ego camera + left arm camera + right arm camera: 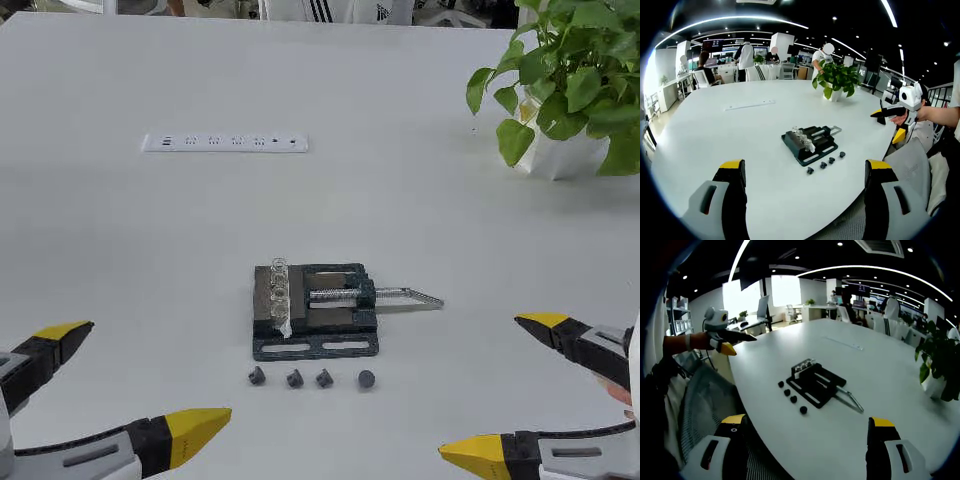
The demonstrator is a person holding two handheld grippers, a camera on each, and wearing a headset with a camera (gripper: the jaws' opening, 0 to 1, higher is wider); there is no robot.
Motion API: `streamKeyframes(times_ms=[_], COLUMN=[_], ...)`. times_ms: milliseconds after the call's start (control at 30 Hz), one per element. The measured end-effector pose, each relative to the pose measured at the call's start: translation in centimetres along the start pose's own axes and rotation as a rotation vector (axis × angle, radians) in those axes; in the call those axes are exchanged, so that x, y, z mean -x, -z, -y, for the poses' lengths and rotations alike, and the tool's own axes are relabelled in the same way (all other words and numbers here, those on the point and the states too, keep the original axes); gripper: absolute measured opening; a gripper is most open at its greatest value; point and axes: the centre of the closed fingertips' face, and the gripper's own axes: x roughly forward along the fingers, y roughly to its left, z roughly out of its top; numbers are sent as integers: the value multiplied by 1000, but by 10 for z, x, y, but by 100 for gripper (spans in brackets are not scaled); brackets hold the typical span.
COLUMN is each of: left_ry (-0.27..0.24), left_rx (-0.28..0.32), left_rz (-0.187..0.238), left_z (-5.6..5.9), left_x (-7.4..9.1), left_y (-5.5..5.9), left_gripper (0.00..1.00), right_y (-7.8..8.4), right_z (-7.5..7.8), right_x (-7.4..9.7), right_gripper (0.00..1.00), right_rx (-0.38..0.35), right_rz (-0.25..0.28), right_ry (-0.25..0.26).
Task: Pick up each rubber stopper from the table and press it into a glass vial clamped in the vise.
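The left tongs (150,372) gape open at the near edge of the white worktop (120,230), a power strip (224,143) lies far behind, the vise (315,312) in the middle clamps faint glass vials (279,290) with four rubber stoppers (324,378) loose just before it, and the right tongs (483,386), open too, sit below a cut-off potted plant (570,80).

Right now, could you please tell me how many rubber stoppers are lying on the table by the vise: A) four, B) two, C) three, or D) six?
A: four dark stoppers sit in a row on the table, on the near side of the vise.
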Motion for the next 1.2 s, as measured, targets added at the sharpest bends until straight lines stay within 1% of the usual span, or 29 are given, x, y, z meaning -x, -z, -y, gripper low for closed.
streamKeyframes(times_ms=[33, 67, 167, 300, 367, 400, 467, 500, 600, 667, 700, 733, 767, 800, 867, 900, 933, 1000, 1033, 1133, 1167, 1200], left_ry=[-1, -2, -1, 8, 14, 16, 20, 22, 27, 31, 32, 34, 36, 38, 41, 43, 45, 50, 52, 61, 65, 67], left_rx=[-1, 0, 1, -10, -24, -29, -32, -35, -38, -44, -45, -46, -47, -49, -49, -50, -51, -55, -59, -67, -71, -72], left_rz=[-2, 0, -2, -17, -26, -33, -38, -41, -48, -55, -57, -57, -58, -58, -56, -55, -54, -56, -57, -66, -70, -74], left_z=[-2, -7, -15, -19, -16, -15, -12, -9, -6, -3, -3, -3, -2, 1, 2, 4, 6, 6, 7, 11, 11, 11], left_x=[0, 0, -1, -4, -5, -6, -7, -8, -9, -12, -12, -12, -12, -14, -14, -15, -16, -17, -18, -19, -19, -20], left_y=[1, 2, 6, 11, 12, 13, 13, 13, 15, 15, 16, 16, 15, 13, 11, 10, 9, 10, 10, 10, 11, 12], left_gripper=[99, 99, 99, 99, 99, 99, 99, 99, 99, 99, 99, 99, 99, 99, 99, 99, 99, 99, 99, 99, 99, 99], right_y=[0, 1, 1, -2, -3, -2, -1, -2, -4, -5, -5, -4, -1, 0, 1, 3, 4, 7, 8, 10, 12, 13], right_z=[1, 1, 2, 4, 3, 2, 0, 1, 2, 1, 1, 2, 1, 0, 1, 0, 1, 0, 1, 0, 2, 3], right_x=[-1, -3, -6, -10, -13, -15, -17, -20, -26, -30, -32, -34, -36, -38, -45, -48, -50, -55, -57, -66, -70, -72], right_gripper=[99, 99, 98, 98, 97, 96, 91, 88, 91, 88, 88, 86, 83, 81, 81, 80, 78, 75, 71, 65, 62, 59], right_rx=[4, 7, 23, 47, 74, 91, 95, 99, 116, 124, 136, 160, 184, 193, 211, 229, 237, 289, 296, 313, 339, 355], right_rz=[-2, -8, -18, -33, -47, -61, -85, -96, -102, -115, -119, -136, -166, -174, -190, -209, -225, -265, -278, -304, -323, -335], right_ry=[-1, -8, -20, -36, -53, -63, -88, -88, -94, -110, -108, -111, -123, -130, -139, -158, -162, -193, -197, -228, -244, -247])
